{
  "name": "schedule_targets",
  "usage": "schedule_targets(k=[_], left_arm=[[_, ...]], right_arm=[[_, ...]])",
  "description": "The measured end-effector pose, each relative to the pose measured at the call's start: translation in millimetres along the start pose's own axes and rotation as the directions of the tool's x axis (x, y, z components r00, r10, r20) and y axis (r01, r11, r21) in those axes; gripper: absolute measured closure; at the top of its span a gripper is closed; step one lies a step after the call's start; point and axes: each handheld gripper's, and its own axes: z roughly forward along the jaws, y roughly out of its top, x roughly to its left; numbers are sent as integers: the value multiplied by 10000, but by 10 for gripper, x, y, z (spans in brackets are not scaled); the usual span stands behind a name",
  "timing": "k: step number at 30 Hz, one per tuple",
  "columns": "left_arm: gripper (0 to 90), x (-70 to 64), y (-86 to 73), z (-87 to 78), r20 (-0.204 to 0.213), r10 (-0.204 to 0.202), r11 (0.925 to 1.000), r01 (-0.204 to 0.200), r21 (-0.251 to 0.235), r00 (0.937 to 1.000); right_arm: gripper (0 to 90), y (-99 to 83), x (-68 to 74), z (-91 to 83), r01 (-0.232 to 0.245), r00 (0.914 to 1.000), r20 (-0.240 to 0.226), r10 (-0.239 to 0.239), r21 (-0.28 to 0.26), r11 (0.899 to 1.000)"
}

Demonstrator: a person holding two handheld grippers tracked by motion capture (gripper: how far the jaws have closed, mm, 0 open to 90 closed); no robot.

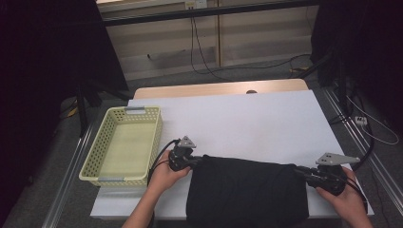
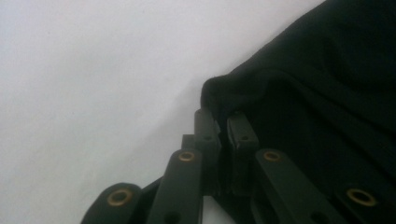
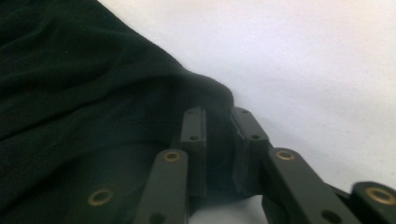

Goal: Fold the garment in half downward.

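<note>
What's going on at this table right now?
A person is working a black fabric garment that lies folded on the white table cover, near the person's edge. The left hand-held gripper is pinched on the cloth's far left corner, and the right hand-held gripper is pinched on its far right corner, both low at the table. A pale yellow perforated plastic basket stands to the left of the cloth with nothing in it.
</note>
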Motion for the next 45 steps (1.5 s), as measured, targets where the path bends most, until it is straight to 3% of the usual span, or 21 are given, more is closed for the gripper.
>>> schedule_targets(k=[3,6,14,17,20,25,35,37,41,45], left_arm=[[864,5,19,-32,-165,39,10000,-38,62,9999],[866,26,31,-94,-243,-193,9996,188,-203,9995],[868,31,70,-208,-541,-265,9979,232,-601,9982],[869,32,91,-252,-773,-173,9973,117,-722,9969],[870,58,90,-296,-818,-382,9957,310,-877,9959],[871,97,97,-346,-913,-382,9940,284,-1060,9951],[871,128,102,-374,-1009,-444,9923,322,-1195,9939],[873,137,110,-395,-1211,-385,9923,237,-1213,9919],[873,152,117,-422,-1039,-467,9909,330,-1303,9935],[874,150,129,-423,-1121,-498,9910,351,-1289,9924]], right_arm=[[817,15,12,-4,53,10000,41,-54,46,10000],[824,26,18,-7,112,9998,146,-113,37,9999],[835,72,-56,-87,-130,9996,237,148,-749,9971],[837,93,-64,-102,-154,9994,287,181,-918,9957],[842,107,-64,-108,-167,9993,306,196,-919,9956],[848,167,-58,-135,-180,9989,402,233,-1276,9917],[849,249,-44,-103,-22,9982,597,109,-1431,9897],[849,260,-42,-104,23,9979,648,73,-1464,9892],[849,295,-38,-102,68,9976,694,40,-1540,9880],[851,321,-32,-68,218,9968,790,-106,-1423,9896]])
